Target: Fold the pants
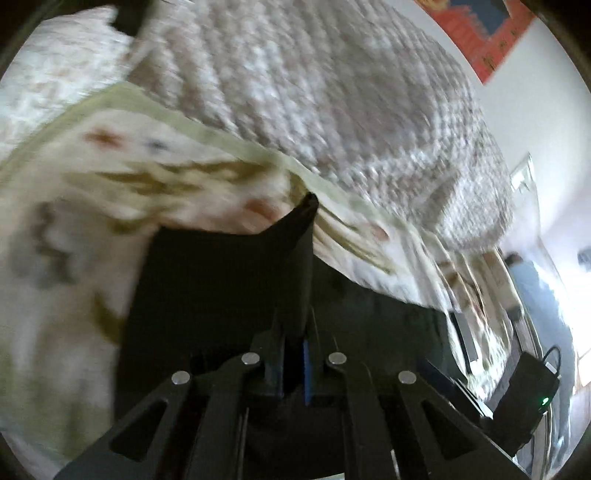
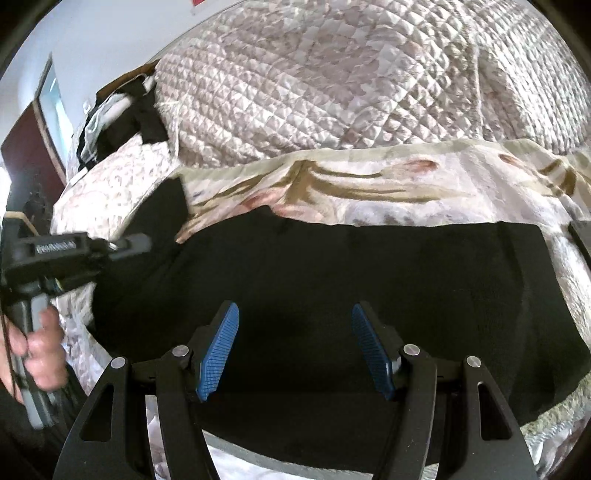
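Observation:
Black pants (image 2: 332,288) lie spread across a floral sheet on the bed. My right gripper (image 2: 295,345) is open, its blue pads (image 2: 218,350) apart just above the middle of the pants, holding nothing. My left gripper (image 1: 295,354) is shut on a fold of the black pants (image 1: 229,280), lifting the cloth to a peak in front of the camera. In the right wrist view the left gripper (image 2: 122,245) shows at the left edge by the pants' left end, held by a hand (image 2: 37,347).
A quilted beige bedspread (image 2: 332,81) covers the bed behind the floral sheet (image 2: 369,184). Dark clothes (image 2: 118,118) lie at the far left of the bed. A white wall with a red picture (image 1: 480,33) stands behind. The left wrist view is blurred.

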